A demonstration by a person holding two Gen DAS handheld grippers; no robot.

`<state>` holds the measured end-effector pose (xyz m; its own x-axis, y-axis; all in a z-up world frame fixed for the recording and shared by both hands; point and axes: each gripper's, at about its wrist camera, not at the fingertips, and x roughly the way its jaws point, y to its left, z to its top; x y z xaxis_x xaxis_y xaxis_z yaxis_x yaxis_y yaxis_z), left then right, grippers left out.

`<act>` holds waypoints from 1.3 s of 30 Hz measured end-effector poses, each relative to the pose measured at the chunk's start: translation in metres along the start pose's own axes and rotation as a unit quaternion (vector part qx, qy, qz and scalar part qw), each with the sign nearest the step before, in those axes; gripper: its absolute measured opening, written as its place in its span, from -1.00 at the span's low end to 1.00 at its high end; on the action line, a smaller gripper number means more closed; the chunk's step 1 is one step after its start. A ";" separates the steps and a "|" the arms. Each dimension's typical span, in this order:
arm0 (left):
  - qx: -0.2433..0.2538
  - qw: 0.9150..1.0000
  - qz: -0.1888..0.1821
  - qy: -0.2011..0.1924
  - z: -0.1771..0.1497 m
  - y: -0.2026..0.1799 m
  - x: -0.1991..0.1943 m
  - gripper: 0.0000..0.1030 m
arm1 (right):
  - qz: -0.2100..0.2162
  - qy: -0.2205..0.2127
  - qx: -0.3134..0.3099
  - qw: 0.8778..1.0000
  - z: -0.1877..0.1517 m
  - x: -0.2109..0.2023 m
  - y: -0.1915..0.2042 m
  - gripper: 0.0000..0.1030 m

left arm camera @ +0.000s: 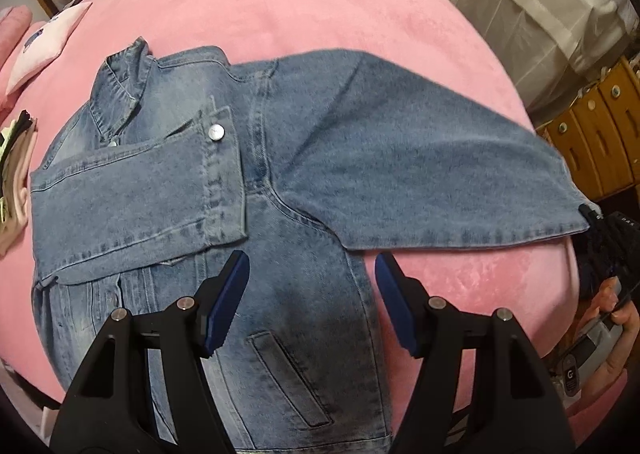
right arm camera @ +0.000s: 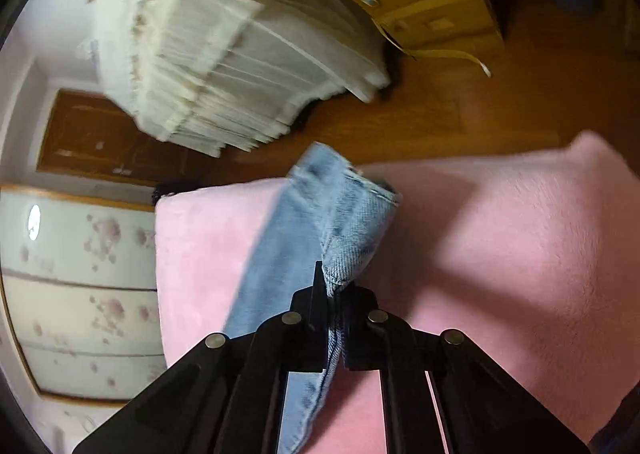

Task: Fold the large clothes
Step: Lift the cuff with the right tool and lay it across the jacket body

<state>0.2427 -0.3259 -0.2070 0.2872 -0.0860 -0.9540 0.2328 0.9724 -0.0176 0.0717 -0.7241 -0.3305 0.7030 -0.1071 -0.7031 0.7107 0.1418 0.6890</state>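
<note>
On the pink bed cover (left arm camera: pixel 304 2), a blue denim jacket (left arm camera: pixel 256 182) lies spread front side up, its collar (left arm camera: pixel 120 82) toward 10 o'clock in the left wrist view. One sleeve is already folded across the chest, its cuff (left arm camera: pixel 222 174) with a metal button (left arm camera: pixel 217 132) lying near the middle of the jacket. The other sleeve (left arm camera: pixel 420 158) stretches out flat toward 3 o'clock, reaching the edge of the bed.

At 6 o'clock of that view the left tool (left arm camera: pixel 312 294) hangs over the lower part of the jacket, near a slanted pocket (left arm camera: pixel 288 378). Its blue-padded fingers (left arm camera: pixel 224 306) stand well apart with nothing between them; whether they touch the cloth cannot be told.

At the far end of the outstretched sleeve, at about 4 o'clock, the right tool (left arm camera: pixel 592 216) meets the cuff, and part of a hand (left arm camera: pixel 616 330) shows behind it. In the right wrist view the right tool (right arm camera: pixel 334 286) is clamped tight on a pinch of denim at the sleeve's end (right arm camera: pixel 344 214), the cloth bunched between the closed fingers and rising toward 12 o'clock above the pink cover (right arm camera: pixel 500 254).

Folded clothes (left arm camera: pixel 16 158) lie at 9 o'clock on the bed, with a pink pillow (left arm camera: pixel 44 42) beyond them. Off the bed stand a wooden chest of drawers (left arm camera: pixel 592 126) and a pale pleated fabric (right arm camera: pixel 224 66) above the wooden floor (right arm camera: pixel 460 110).
</note>
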 end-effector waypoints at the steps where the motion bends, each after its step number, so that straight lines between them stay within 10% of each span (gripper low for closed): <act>1: -0.004 1.000 -0.002 -0.005 0.001 0.007 -0.003 0.22 | 0.004 -0.010 -0.016 1.000 -0.002 -0.005 0.013 -0.91; 16: -0.107 0.992 0.018 -0.058 -0.018 0.211 -0.052 0.22 | 0.127 -0.105 -0.288 0.943 -0.138 -0.054 0.271 -0.91; 26: -0.190 0.980 0.029 -0.059 -0.036 0.350 -0.058 0.22 | 0.163 0.014 -0.463 0.871 -0.355 0.040 0.389 -0.91; 35: -0.170 0.985 0.009 -0.024 -0.026 0.374 -0.021 0.22 | -0.022 0.180 -0.593 0.785 -0.531 0.189 0.368 -0.86; 39: -0.143 0.990 -0.014 -0.012 -0.013 0.364 -0.010 0.22 | -0.045 0.216 -0.581 0.783 -0.541 0.217 0.349 -0.27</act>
<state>0.3129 0.0315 -0.2076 0.3069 -0.1165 -0.9446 -0.0297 0.9908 -0.1319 0.4580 -0.1654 -0.3380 0.3973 0.1392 -0.9071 0.0764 0.9800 0.1838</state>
